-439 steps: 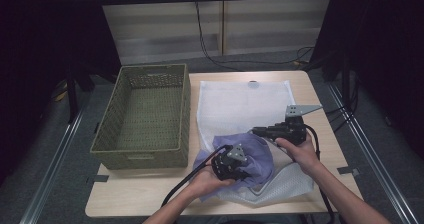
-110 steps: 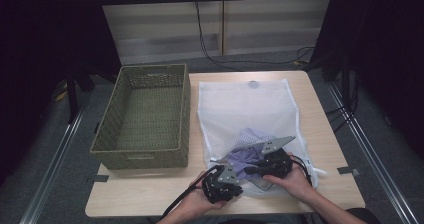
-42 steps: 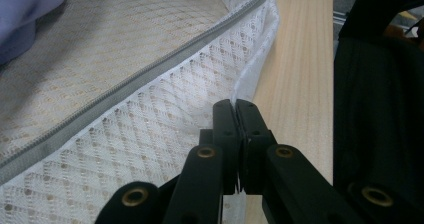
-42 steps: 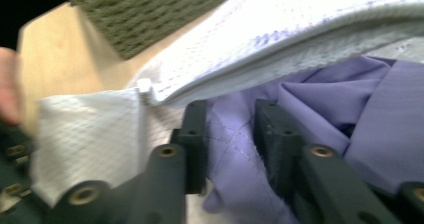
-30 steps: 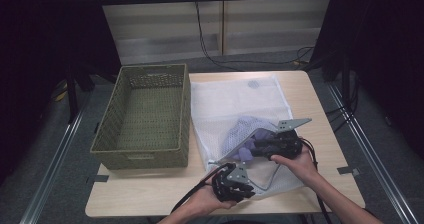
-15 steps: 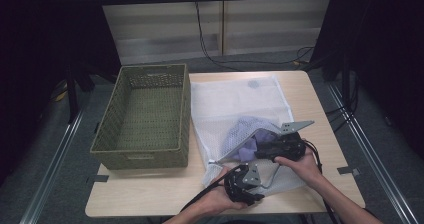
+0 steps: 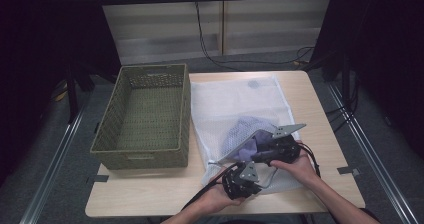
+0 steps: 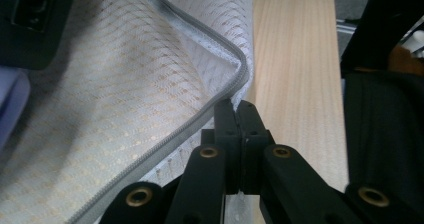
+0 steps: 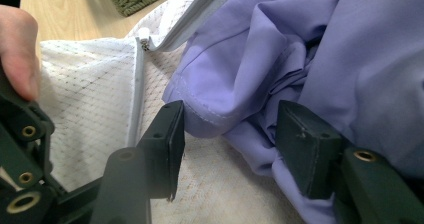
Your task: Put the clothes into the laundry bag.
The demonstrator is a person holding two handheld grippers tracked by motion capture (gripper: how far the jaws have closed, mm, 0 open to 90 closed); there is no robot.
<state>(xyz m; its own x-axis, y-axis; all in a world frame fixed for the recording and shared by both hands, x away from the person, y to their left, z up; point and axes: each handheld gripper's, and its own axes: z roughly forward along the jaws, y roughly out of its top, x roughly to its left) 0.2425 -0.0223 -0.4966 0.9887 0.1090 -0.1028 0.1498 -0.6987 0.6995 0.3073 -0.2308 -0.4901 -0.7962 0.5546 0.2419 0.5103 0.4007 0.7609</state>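
The left hand-held gripper has its jaws pressed together on the grey zipper edge of the white mesh laundry bag, pinching that edge where it bends at the bag's near corner. In the high view this left hand-held gripper sits at the bag's near edge, held by the person's left hand, and the pinched edge is lifted off the desk, so the bag's mouth gapes.

The right hand-held gripper has its jaws spread wide, one on each side of a fold of the lilac garment. The fold lies between the jaws; the gap between the pads and the cloth is visible on the left jaw, while on the right jaw the cloth bulges against it. In the high view the right hand-held gripper lies at the bag's open mouth, just beyond the left one, with the right hand behind it.

The garment lies bunched inside the bag, in the bag's near half, showing through the mesh. The bag lies flat over the far part of the desk, its far end near the desk's back edge. A woven green basket stands just beside the bag, on the bag's left, its long side running alongside it.
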